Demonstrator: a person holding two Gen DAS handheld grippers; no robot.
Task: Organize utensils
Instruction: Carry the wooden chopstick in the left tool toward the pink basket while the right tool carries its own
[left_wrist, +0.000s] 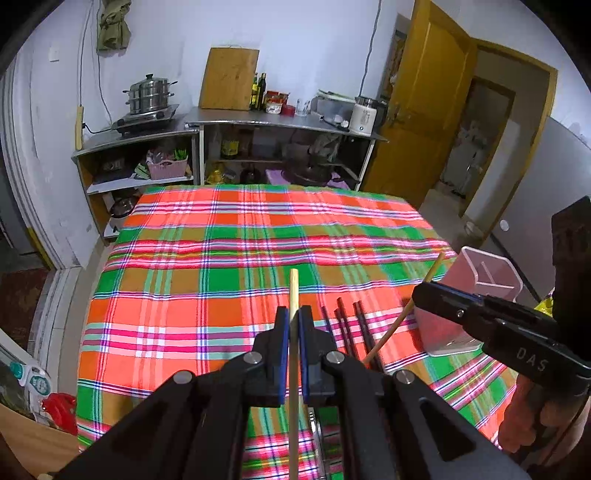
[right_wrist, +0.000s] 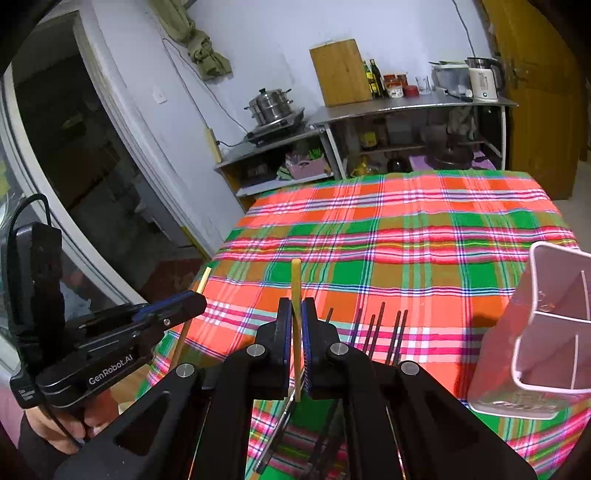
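Gripping one wooden chopstick (left_wrist: 293, 295) each: left gripper (left_wrist: 293, 325), right gripper (right_wrist: 294, 325), seemingly above cloth (left_wrist: 221, 258)

Two wrist views, side by side

My cameras look down past their fingers, close over the plaid cloth (left_wrist: 229, 280); both share the far shelves (right_wrist: 406, 110).

Orange-green plaid tablecloth (left_wrist: 221, 258), pink holder (right_wrist: 535, 332)
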